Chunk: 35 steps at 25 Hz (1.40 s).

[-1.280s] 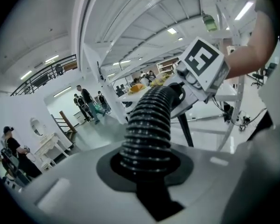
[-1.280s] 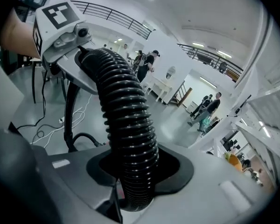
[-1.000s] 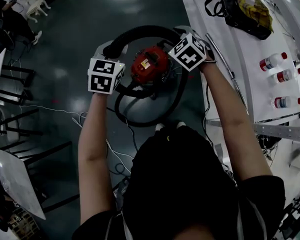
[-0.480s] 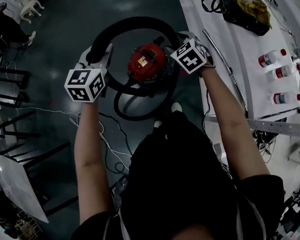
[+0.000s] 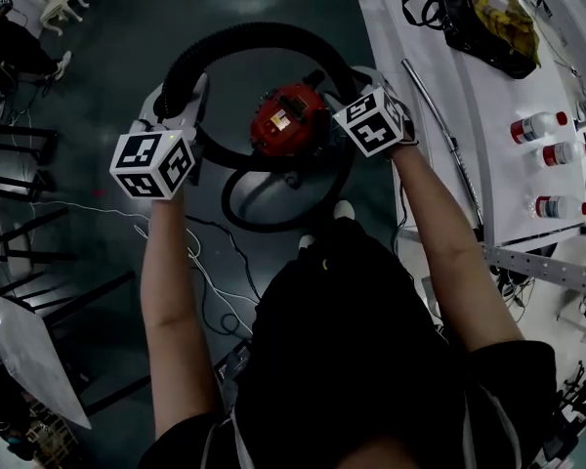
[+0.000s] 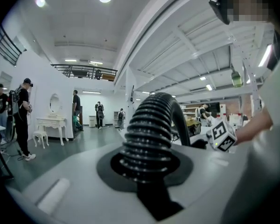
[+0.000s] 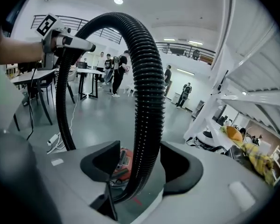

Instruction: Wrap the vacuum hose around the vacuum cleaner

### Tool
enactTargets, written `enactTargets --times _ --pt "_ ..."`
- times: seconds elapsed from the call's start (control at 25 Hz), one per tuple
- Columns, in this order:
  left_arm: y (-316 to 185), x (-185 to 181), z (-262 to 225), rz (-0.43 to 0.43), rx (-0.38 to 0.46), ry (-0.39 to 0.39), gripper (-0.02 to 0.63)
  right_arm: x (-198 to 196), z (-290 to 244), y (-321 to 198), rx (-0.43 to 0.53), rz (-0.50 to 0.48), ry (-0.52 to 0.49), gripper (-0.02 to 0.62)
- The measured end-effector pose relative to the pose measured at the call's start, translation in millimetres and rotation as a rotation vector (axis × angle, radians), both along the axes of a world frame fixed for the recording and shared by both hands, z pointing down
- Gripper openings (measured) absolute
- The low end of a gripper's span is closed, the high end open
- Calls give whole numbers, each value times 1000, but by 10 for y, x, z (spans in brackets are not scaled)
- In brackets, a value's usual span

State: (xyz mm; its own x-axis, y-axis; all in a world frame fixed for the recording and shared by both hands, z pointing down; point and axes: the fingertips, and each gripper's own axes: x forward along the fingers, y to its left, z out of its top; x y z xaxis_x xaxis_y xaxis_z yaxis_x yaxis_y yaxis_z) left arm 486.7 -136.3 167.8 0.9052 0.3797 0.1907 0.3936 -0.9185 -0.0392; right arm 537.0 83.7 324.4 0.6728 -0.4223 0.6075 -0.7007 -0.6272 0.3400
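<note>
We hold the left claw (image 5: 179, 101) clamped on the black ribbed vacuum hose (image 5: 264, 35). In the left gripper view its jaws are narrow and pressed against the hose's ribs on both sides. From that grip the hose rises, curves over the far side of the red canister vacuum cleaner (image 5: 288, 117) and comes down to our right claw (image 7: 140, 167).

The right claw stands wide. The hose runs between its jaws, lying toward the right-hand jaw, with a clear gap on the other side through which the red body shows. It is not squeezing the hose.

The vacuum cleaner sits on the dark glossy floor (image 5: 117, 37) between the two claws, just in front of our feet. A second, lower turn of hose lies on the floor around its near side, and the raised arc hangs above and beyond it.

To our right stands a white table (image 5: 488, 154). It carries a black bag (image 5: 474, 27) with something yellow on it, bottles with red caps (image 5: 537, 125) and a thin metal rod (image 5: 439, 115).
</note>
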Motion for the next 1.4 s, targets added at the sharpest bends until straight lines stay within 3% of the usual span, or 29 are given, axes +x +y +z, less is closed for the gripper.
enactTargets --times 0.32,0.6,0.8,0.88,1.16,1.4 --pt "-45 134 11 -42 -4 -21 87 99 80 32 -7 -10 -34 273" --pt "20 47 -385 17 -57 62 87 265 224 69 -2 0 -88 307" --pt "43 -64 -616 70 -106 115 87 442 170 80 -44 -1 -38 289" --pt "9 -67 -562 59 -116 106 87 484 102 74 -49 -2 1 150" --pt "-165 -58 -63 -53 -272 33 87 616 -67 132 -76 -15 17 135" --pt "-118 -7 330 -94 -300 -33 86 847 -157 309 -149 -16 45 135"
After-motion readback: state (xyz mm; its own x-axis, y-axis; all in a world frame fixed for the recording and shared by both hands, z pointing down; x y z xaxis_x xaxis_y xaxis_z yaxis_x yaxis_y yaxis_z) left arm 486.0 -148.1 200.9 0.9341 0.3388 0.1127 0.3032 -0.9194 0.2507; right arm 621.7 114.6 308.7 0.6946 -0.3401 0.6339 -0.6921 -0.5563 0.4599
